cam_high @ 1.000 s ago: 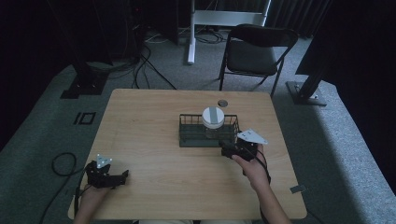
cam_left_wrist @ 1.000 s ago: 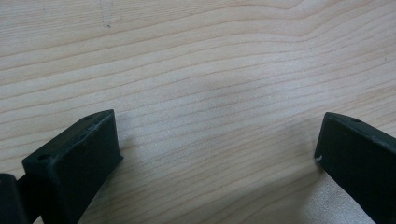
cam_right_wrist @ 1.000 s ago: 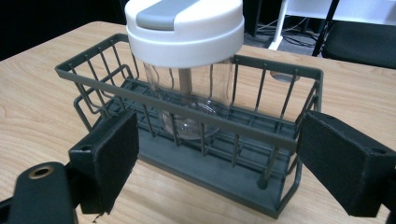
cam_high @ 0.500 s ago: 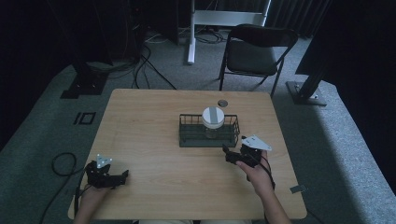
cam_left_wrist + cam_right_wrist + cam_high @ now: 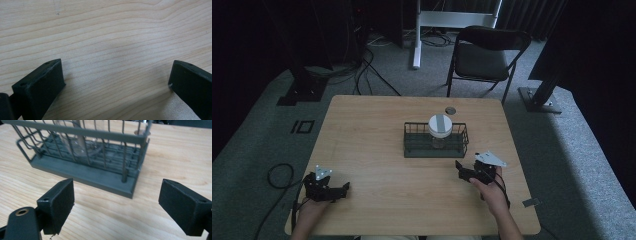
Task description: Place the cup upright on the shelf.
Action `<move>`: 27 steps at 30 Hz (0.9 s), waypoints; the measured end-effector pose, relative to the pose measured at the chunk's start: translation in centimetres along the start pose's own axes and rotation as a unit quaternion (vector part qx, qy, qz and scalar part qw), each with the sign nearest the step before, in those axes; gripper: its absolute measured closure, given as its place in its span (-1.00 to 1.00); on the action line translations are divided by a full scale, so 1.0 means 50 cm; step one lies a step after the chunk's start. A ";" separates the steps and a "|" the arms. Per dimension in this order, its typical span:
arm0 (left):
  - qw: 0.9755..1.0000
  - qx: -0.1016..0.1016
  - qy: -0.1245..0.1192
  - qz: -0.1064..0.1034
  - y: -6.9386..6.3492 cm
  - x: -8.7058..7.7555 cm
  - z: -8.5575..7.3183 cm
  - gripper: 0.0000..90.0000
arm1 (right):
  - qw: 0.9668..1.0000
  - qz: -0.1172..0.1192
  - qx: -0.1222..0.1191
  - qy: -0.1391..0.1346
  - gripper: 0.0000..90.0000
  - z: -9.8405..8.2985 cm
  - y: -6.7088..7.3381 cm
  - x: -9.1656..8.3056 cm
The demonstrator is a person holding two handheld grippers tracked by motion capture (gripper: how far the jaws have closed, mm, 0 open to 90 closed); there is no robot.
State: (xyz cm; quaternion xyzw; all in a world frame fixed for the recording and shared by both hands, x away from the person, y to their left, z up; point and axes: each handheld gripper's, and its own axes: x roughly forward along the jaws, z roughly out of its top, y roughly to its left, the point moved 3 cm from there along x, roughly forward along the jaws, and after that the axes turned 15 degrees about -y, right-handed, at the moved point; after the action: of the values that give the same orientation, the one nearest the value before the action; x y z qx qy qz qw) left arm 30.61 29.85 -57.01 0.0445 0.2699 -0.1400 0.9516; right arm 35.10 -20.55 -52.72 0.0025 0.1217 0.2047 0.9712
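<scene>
Right hand-held gripper [image 5: 460,170], jaws apart, near basket [image 5: 411,150] edge.

A black folding chair [image 5: 488,54] stands on the grey carpet beyond the far edge of the wooden table [image 5: 372,130]. Left of the chair rises a white stand leg [image 5: 417,35], with dark cables [image 5: 362,70] on the floor farther left. A cable loop [image 5: 279,175] lies off the table's near-left corner.

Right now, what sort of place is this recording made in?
Probably a lab or studio recording space: dark curtains around, loose cables across grey carpet, a black folding chair behind one wooden table.
</scene>
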 end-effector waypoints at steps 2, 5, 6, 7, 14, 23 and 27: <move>1.000 0.000 0.000 0.000 0.000 0.000 0.000 -1.00 | 1.000 -0.004 0.000 0.009 -0.71 -0.008 -0.005 0.000; 1.000 0.000 0.000 0.000 0.000 0.000 0.000 -1.00 | 1.000 -0.005 -0.007 0.018 -0.71 -0.018 -0.011 0.000; 1.000 0.000 0.000 0.000 0.000 0.000 0.000 -1.00 | 1.000 -0.006 -0.006 0.023 -0.72 -0.022 -0.013 0.000; 1.000 0.000 0.000 0.000 0.000 0.000 0.000 -1.00 | 1.000 -0.005 -0.002 0.026 -0.71 -0.026 -0.016 -0.001; 1.000 0.000 0.000 0.000 0.000 0.000 0.000 -1.00 | 0.999 -0.019 0.002 0.044 -0.72 -0.046 -0.035 -0.003; 1.000 0.000 0.000 0.000 0.000 0.000 0.000 -1.00 | 0.997 -0.051 0.005 0.065 -0.72 -0.067 -0.073 -0.008; 1.000 0.000 0.000 0.000 0.000 0.000 0.000 -1.00 | 0.996 -0.058 0.011 0.074 -0.72 -0.070 -0.083 -0.009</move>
State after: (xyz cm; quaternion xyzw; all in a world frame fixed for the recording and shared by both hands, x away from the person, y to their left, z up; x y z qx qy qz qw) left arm 30.61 29.86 -57.01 0.0448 0.2699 -0.1401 0.9516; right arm 35.53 -24.69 -56.24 -0.0091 0.1953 0.1465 0.9697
